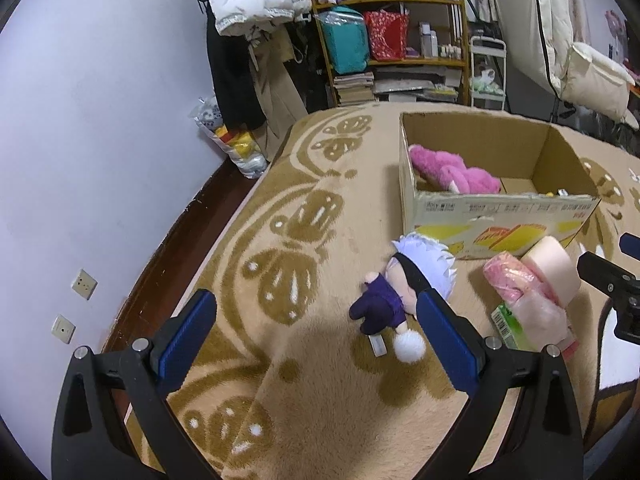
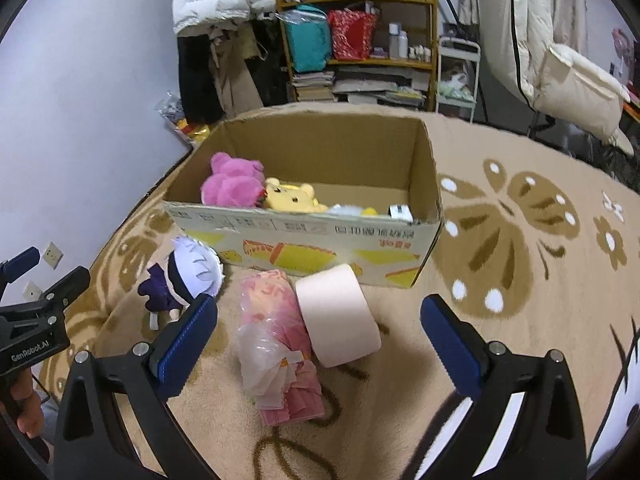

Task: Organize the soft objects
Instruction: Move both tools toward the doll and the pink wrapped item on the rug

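Left gripper spread wide, grasping nothing; right gripper also spread wide and empty. Small plush doll with white spiky hair, black blindfold and purple clothes, lying on its side on beige blanket, at 1 o'clock from left gripper, just before cardboard box. Inside box, pink plush beside yellow bear plush. Pink wrapped packet touching pale tape-like roll, at 12 o'clock between right fingers.

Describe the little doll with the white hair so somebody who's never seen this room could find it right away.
Find the open cardboard box on the tan blanket. The doll lies outside it, near its front left corner, left of a pink packet and a pale roll. Only it has spiky white hair and purple clothes.
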Demonstrator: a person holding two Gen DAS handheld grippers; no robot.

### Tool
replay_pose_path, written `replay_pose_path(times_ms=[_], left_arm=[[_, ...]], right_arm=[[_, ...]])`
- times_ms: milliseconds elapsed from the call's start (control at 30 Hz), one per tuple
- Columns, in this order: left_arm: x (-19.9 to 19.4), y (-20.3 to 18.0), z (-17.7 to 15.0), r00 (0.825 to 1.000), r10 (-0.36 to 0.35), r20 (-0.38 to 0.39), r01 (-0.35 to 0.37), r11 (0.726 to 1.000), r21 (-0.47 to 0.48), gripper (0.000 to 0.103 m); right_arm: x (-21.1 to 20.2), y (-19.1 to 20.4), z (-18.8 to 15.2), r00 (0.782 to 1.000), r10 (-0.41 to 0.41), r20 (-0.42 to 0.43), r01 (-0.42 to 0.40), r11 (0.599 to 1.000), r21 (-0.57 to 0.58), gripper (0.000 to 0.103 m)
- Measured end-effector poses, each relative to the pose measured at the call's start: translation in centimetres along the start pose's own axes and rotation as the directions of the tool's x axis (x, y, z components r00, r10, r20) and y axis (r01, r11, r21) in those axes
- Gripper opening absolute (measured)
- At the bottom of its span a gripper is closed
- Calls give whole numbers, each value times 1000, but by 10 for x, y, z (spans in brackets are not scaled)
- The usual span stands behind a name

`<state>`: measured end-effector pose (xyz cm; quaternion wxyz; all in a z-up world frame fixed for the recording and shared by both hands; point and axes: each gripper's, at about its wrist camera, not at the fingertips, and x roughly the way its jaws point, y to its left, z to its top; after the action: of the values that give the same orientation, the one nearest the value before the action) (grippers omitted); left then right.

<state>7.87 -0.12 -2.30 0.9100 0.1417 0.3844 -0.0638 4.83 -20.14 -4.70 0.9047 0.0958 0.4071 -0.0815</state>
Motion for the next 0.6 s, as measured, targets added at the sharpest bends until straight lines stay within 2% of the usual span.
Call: replay_pose_path(times_ms=[300, 467, 600], left_arm=[[21, -13, -1, 999, 1, -37, 2, 998, 57, 99], [36, -16, 2, 999, -16, -46, 18, 998, 57, 99], [48, -18, 5, 999, -28, -44, 31, 998, 51, 99]], right_arm=[[23, -5, -4, 999, -11, -46, 14, 998, 56, 103], [33, -1, -9, 998, -1, -58, 5, 998, 68, 100], [41, 6, -11, 998, 11, -56, -8, 999, 54, 93]])
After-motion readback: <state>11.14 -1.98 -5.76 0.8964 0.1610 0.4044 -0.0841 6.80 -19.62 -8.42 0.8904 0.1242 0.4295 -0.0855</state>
